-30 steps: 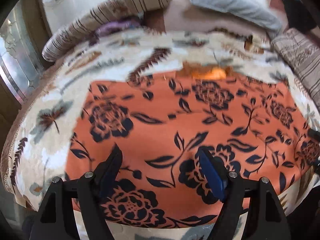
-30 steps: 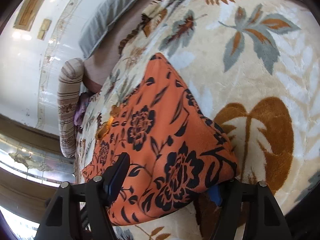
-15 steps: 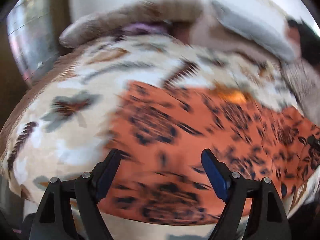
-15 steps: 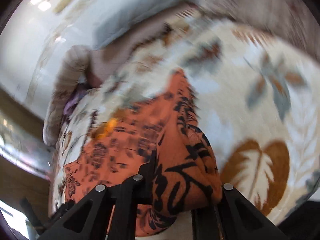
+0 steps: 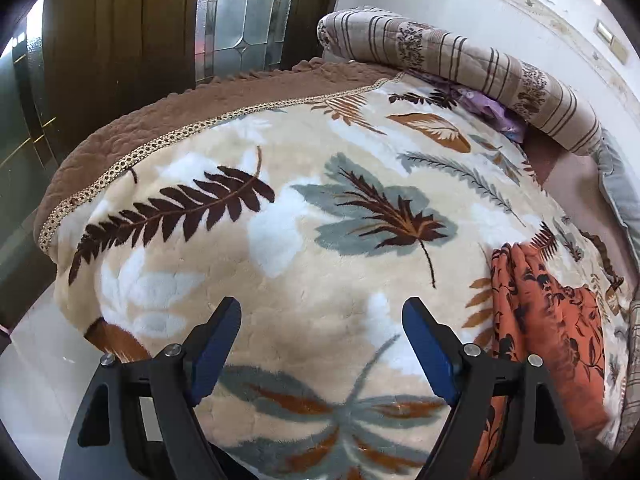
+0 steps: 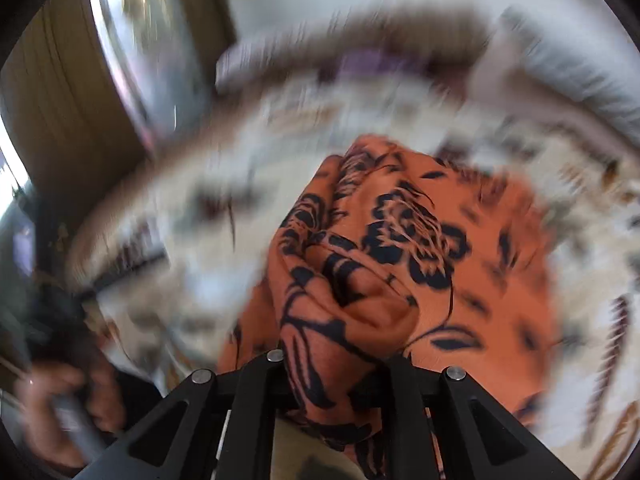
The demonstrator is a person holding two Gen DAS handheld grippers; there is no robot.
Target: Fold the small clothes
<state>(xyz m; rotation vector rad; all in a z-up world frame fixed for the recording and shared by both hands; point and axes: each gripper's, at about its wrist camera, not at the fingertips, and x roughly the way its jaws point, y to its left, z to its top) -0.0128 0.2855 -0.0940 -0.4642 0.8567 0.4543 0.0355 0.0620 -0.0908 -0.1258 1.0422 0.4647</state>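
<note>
Left wrist view: the left tool (image 5: 322,344) hangs released, nothing between its blue pads, over a leaf-patterned blanket (image 5: 280,220) on a bed. The orange floral garment (image 5: 548,320) lies bunched at the right.

Right wrist view, blurred: the right tool (image 6: 332,364) is clenched on gathered garment cloth (image 6: 380,264). Folding looks barely begun, with no tidy fold showing.

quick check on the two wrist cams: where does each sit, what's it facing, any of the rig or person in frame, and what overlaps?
Left wrist: rides the left gripper, angled down at the leaf-print blanket; its jaws stand open with nothing between them.
Right wrist: rides the right gripper, angled down, blurred; jaws shut on the orange floral cloth; a hand shows at lower left.
Shared: the cloth, the blanket, the striped pillow.
</note>
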